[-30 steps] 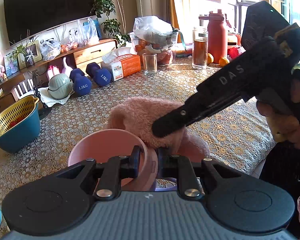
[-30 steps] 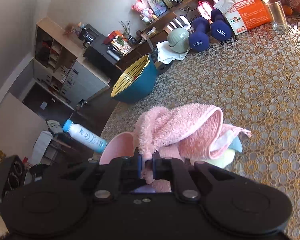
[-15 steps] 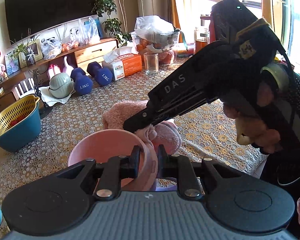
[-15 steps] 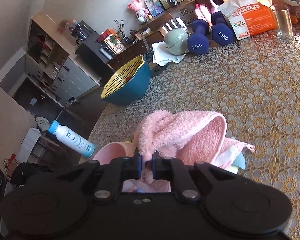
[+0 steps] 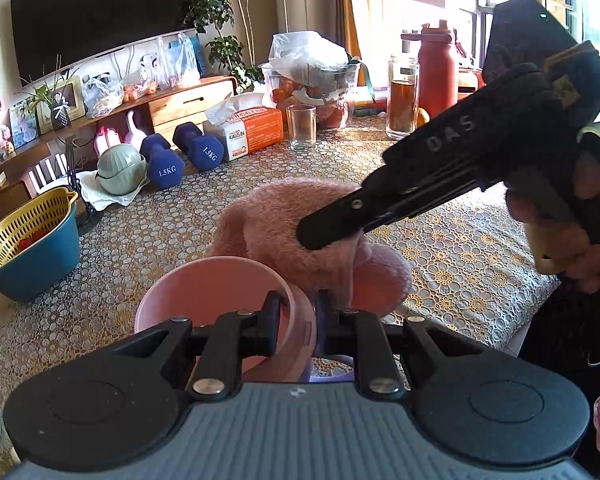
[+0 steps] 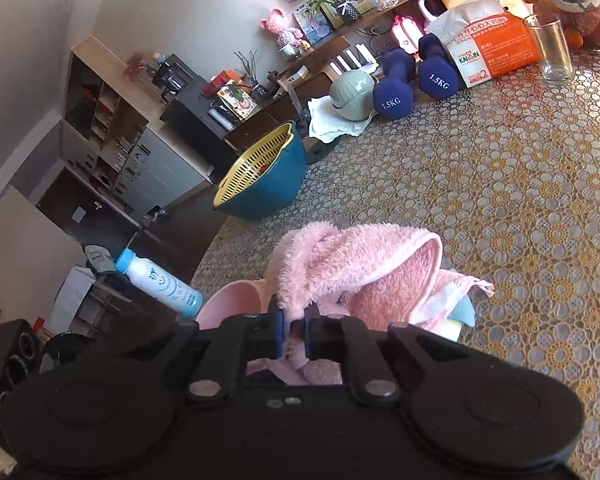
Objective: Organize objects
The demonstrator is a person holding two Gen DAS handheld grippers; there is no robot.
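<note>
A pink cup (image 5: 216,288) stands near the table's front edge, and my left gripper (image 5: 297,316) is shut on its rim. The cup also shows in the right wrist view (image 6: 230,304). A fluffy pink towel (image 5: 300,232) lies bunched just behind and right of the cup. My right gripper (image 6: 293,322) is shut on a fold of the towel (image 6: 352,272) and holds it raised beside the cup. The right gripper also shows in the left wrist view (image 5: 320,234), reaching in from the right. A light blue and pale green cloth (image 6: 462,312) peeks from under the towel.
A blue basin with a yellow strainer (image 5: 28,252) stands at the left. Two blue dumbbells (image 5: 180,156), a green bowl (image 5: 120,166), a tissue box (image 5: 248,130), a glass (image 5: 301,126), a jar and a red flask (image 5: 438,72) line the far side. A bottle (image 6: 158,282) lies past the table's edge.
My right gripper swung in over the cup with the towel, then drew back to the right and up; the towel is bunched higher. My left gripper kept still on the cup.
</note>
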